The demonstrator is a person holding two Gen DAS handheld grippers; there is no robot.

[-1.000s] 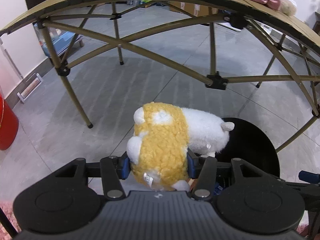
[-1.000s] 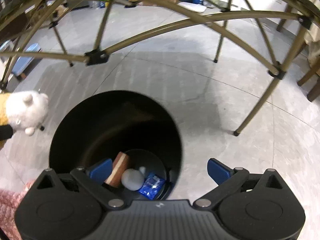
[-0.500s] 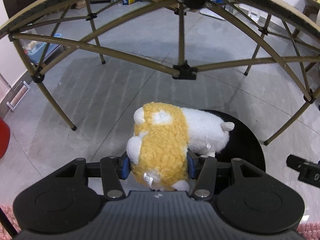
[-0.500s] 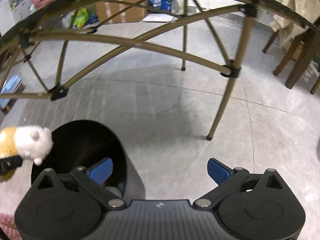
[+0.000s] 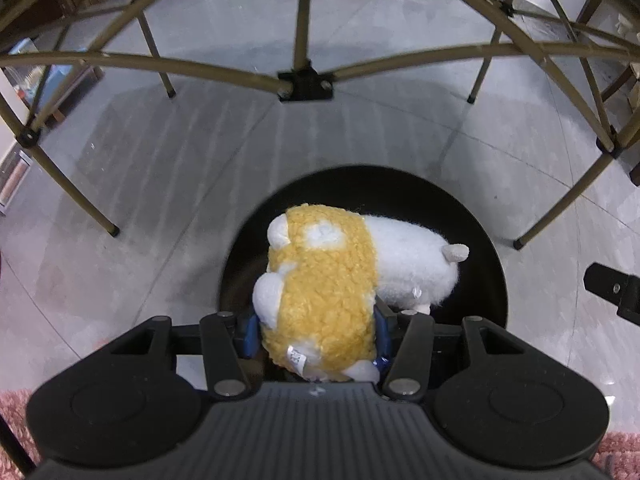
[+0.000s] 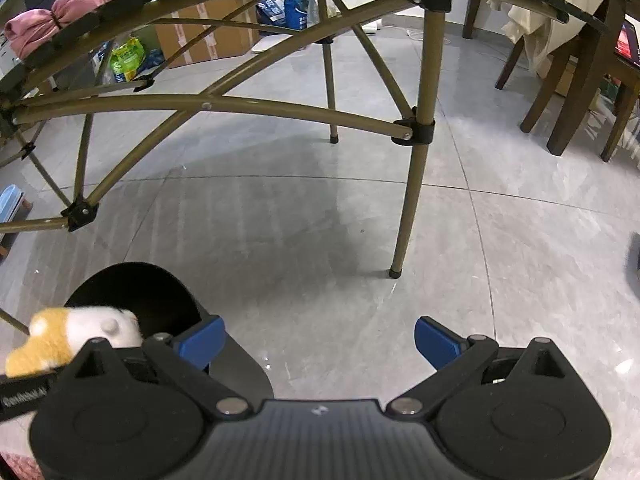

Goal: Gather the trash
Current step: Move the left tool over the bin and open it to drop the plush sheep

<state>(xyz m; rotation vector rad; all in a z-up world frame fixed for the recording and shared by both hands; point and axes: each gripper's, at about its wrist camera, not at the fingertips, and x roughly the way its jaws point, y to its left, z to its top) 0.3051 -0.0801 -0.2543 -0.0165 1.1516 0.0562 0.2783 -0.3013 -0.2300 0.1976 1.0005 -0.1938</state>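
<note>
The left tool [image 5: 316, 336] grips a yellow and white plush toy [image 5: 344, 280] across its yellow body, blue pads pressing into the fleece on both sides. Compared with a second ago, the open black bin [image 5: 480, 240] has slid from the 3 o'clock side of the left wrist view to directly beneath the toy, so its dark mouth now rings the toy on every side. The toy hangs above the opening, head pointing toward 3 o'clock, not yet inside.

The right tool [image 6: 320, 340] is empty, its blue fingers spread wide with only grey floor tiles between them. Half a second ago the bin filled more of its view; now the bin [image 6: 240, 368] sits at 8 o'clock, and the toy [image 6: 68, 336] shows over its rim. The right tool has swung clear of the opening.

The folding worktop's tan legs [image 5: 304, 16] cross above at 12 o'clock in both views.

The drop looks lined up: loosening the left grip should let the toy fall straight into the bin, with nothing in the way.
</note>
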